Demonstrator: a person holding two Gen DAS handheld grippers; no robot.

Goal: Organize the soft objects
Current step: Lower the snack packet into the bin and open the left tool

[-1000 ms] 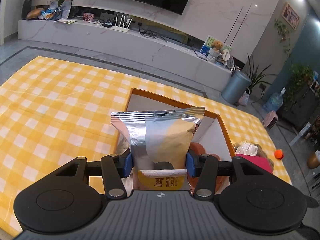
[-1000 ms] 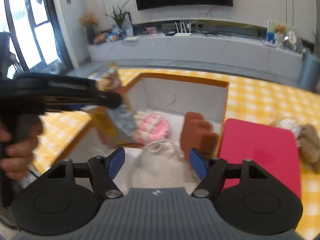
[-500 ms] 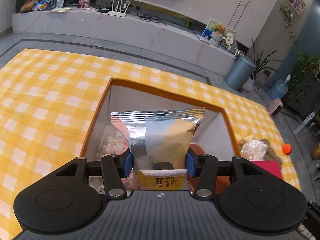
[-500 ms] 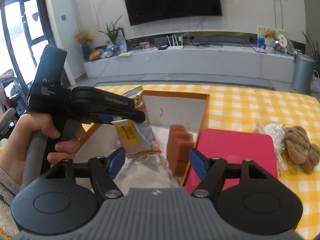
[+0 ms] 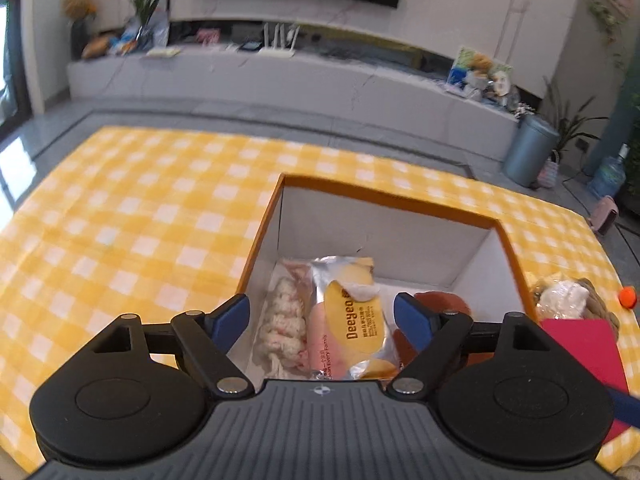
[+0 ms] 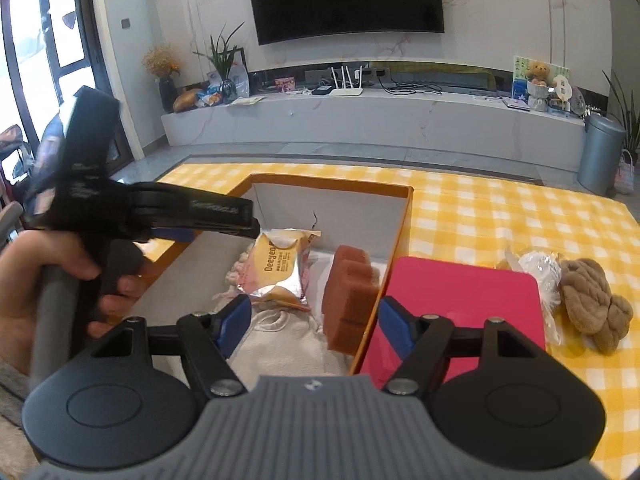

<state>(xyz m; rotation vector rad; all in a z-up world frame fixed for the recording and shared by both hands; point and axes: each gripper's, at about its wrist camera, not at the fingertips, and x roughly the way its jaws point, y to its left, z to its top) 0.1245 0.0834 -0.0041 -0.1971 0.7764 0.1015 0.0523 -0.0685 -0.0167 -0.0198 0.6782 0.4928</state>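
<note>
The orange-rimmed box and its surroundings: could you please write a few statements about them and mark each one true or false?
1. The Deeyeo snack packet lies inside the orange-rimmed box. True.
2. The left tool grips the packet. False: its jaws are opening, with the packet lying below them.
3. The brown sponge stands in the box. True.
4. The brown plush toy is in the box. False: it lies on the checked tablecloth.
5. The red lid covers the box. False: it lies beside it.

Glossy foil snack packet [image 5: 347, 320], porous rough brown sponge [image 6: 347, 300], matt smooth red lid [image 6: 460, 300], fuzzy tan plush [image 6: 592, 304]
</note>
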